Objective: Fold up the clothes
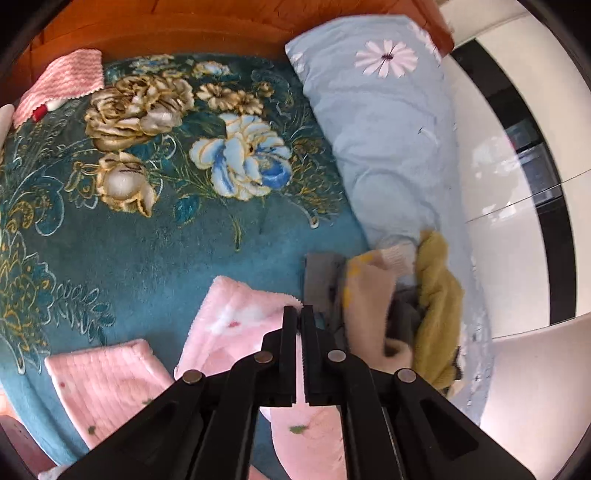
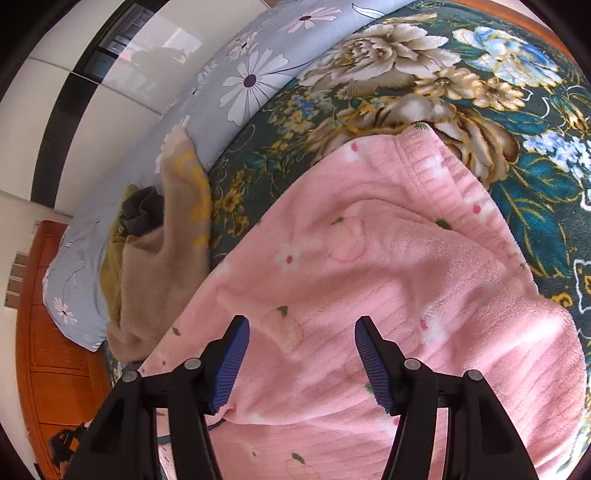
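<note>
Pink garment (image 2: 369,266) spread on teal blanket (image 2: 535,155), long axis running away from R gripper (image 2: 301,363) toward upper right.
R gripper hangs right over its near end, jaws spread, nothing held; L gripper (image 1: 299,314) pressed together at a garment edge, w/ cloth pile (image 1: 402,306) by pillow (image 1: 380,122) — can't tell if it pinches fabric.

The pink fleece garment with small flower prints (image 2: 369,266) looks soft and fuzzy, with a ribbed band along its far edge, and it lies on a teal floral blanket (image 1: 155,240) of short, matt plush pile. At the far side the pale blue daisy-print pillow (image 1: 384,125) is smooth woven cloth, next to the glossy orange-brown wooden headboard (image 1: 166,33). The black grippers look like matt plastic with round metal pins, the right gripper (image 2: 301,360) bearing ridged blue pads (image 2: 231,369).
</note>
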Tool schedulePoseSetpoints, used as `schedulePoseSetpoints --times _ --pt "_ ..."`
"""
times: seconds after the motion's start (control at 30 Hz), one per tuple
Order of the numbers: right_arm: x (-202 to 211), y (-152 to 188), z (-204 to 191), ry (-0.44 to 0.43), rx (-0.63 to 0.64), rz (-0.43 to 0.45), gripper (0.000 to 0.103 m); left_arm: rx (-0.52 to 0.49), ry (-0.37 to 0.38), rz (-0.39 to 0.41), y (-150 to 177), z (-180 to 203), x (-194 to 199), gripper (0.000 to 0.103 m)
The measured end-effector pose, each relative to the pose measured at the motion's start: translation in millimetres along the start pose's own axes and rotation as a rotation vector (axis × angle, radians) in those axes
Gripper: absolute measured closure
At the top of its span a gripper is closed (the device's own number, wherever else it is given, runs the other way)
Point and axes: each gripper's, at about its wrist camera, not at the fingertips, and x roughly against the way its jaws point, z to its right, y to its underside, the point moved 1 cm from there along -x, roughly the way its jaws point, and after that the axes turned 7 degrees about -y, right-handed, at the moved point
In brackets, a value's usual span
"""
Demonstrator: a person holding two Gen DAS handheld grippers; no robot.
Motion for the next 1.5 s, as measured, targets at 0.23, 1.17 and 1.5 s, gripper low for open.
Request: schedulePoseSetpoints --times 0.23,1.17,1.5 --pt "35 1 8 0.062 0.06 0.048 0.04 -0.025 0.096 -0.053 -9 -2 -24 0.075" --pt "-263 219 -370 0.007 1.366 -0.564 0.043 0.037 -0.111 -0.181 36 -87 -114 0.052" --pt "-222 207 -379 0.083 1.442 -0.401 0.099 -0.012 -0.004 -0.125 35 -77 -83 0.101"
